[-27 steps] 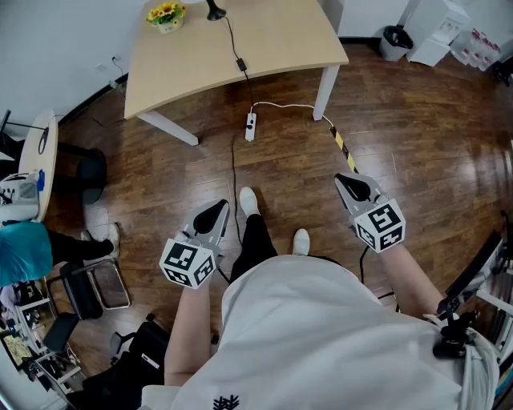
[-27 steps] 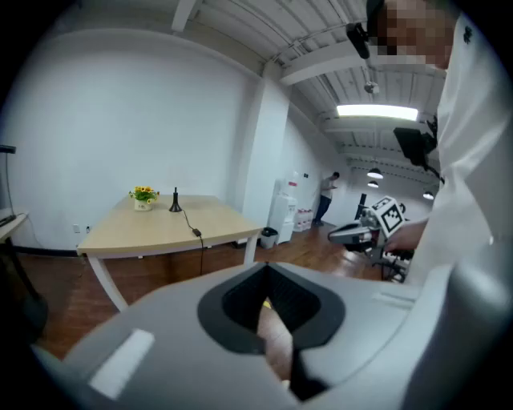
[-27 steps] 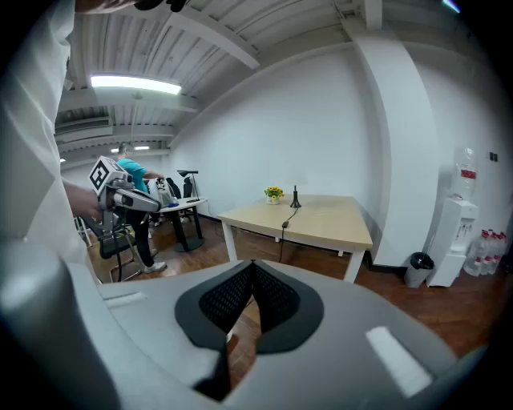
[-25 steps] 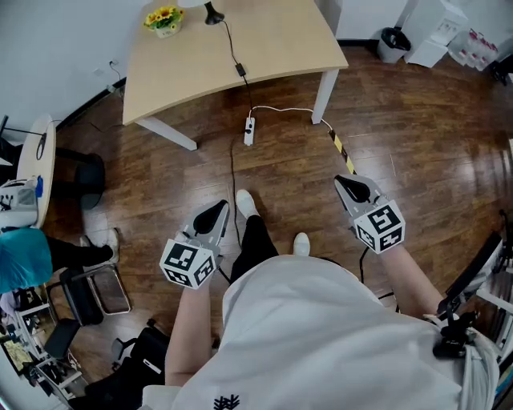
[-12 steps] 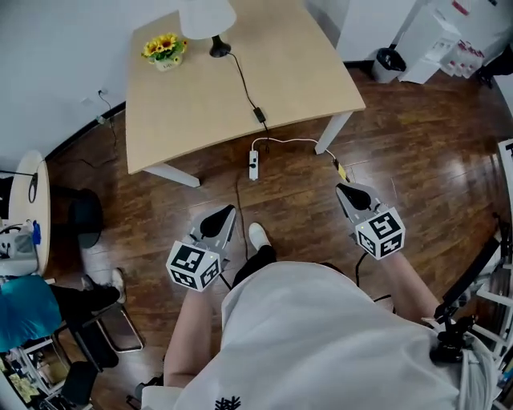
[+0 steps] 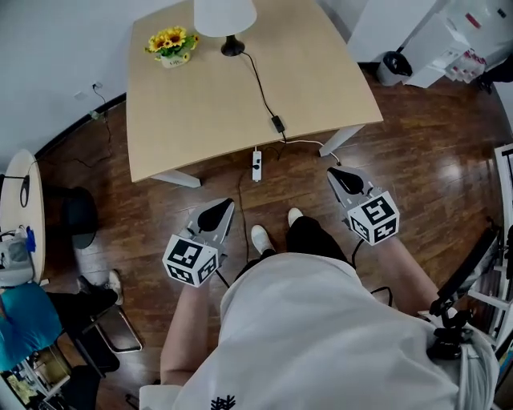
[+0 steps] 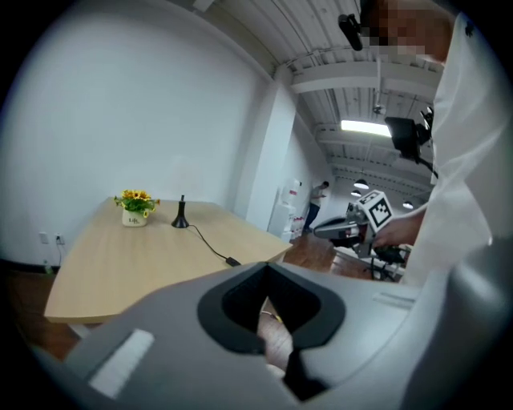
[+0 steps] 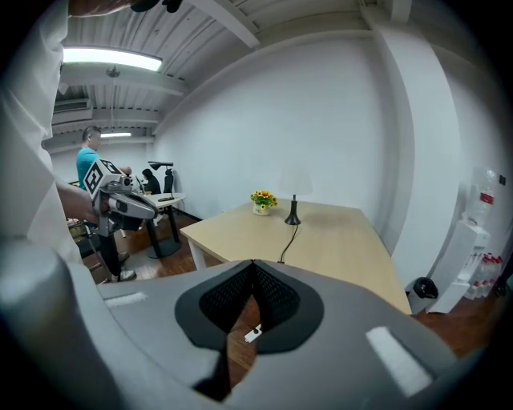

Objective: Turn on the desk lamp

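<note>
The desk lamp [image 6: 225, 16] with a white shade and black base stands at the far edge of the light wood table [image 6: 200, 104]. Its black cord runs across the top to an inline switch [image 6: 277, 124] near the front edge. Both grippers hang short of the table over the floor. My left gripper [image 6: 223, 205] is shut and holds nothing. My right gripper [image 6: 333, 172] is likewise shut and empty. The left gripper view shows the lamp's base [image 7: 181, 219] far off. In the right gripper view the lamp [image 8: 293, 197] stands beyond the closed jaws.
A pot of yellow flowers [image 6: 171, 44] sits left of the lamp. A white power strip [image 6: 256, 166] lies on the wood floor under the table's front edge. A round side table [image 6: 16, 216] and chairs stand at left, a bin [image 6: 393, 68] at right.
The person has stepped toward the table, so it and the lamp have come nearer and the lamp's shade now shows. Both grippers moved forward with the person and stayed shut.
</note>
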`<state>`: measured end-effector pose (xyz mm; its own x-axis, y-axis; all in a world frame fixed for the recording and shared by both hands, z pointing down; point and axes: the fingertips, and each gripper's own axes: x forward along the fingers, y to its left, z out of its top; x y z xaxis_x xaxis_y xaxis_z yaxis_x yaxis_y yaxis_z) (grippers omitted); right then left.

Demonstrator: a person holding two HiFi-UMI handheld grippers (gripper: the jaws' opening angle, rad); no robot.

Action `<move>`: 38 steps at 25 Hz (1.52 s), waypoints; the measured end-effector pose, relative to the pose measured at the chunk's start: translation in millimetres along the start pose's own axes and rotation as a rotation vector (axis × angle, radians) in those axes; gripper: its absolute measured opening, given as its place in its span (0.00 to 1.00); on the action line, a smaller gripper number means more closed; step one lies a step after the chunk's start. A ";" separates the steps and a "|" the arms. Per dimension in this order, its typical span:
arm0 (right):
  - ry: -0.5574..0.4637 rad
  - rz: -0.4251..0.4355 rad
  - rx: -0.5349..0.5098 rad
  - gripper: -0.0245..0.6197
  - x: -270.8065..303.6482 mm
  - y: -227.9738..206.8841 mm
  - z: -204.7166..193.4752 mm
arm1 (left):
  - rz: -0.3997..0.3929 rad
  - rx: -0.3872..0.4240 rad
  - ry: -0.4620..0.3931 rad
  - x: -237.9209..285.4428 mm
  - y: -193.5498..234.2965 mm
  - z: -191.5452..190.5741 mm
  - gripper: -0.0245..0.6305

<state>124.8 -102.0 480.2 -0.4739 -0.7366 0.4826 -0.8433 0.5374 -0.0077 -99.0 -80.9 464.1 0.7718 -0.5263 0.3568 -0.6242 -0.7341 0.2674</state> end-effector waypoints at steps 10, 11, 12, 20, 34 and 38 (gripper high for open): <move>0.044 0.134 -0.133 0.04 90.5 -30.9 21.1 | 0.094 -0.043 -0.011 20.6 25.0 24.7 0.06; 0.055 0.148 -0.155 0.05 100.2 -33.4 20.5 | 0.102 -0.045 -0.011 23.2 27.0 26.8 0.06; 0.067 0.162 -0.179 0.04 110.5 -36.0 20.0 | 0.110 -0.047 -0.013 26.0 29.7 28.7 0.06; 0.172 0.289 -0.322 0.04 191.4 -33.2 6.4 | 0.200 -0.096 -0.009 30.2 41.7 38.5 0.06; 0.377 0.361 -0.491 0.04 264.9 -42.8 -47.3 | 0.334 -0.164 -0.029 7.8 61.3 22.4 0.06; 0.409 0.373 -0.526 0.04 269.7 -41.8 -55.9 | 0.353 -0.186 -0.020 5.5 61.9 22.9 0.06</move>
<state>46.4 -300.2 659.7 -0.4853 -0.3118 0.8168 -0.3653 0.9211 0.1346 -130.6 -139.1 462.1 0.5067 -0.7422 0.4386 -0.8615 -0.4172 0.2894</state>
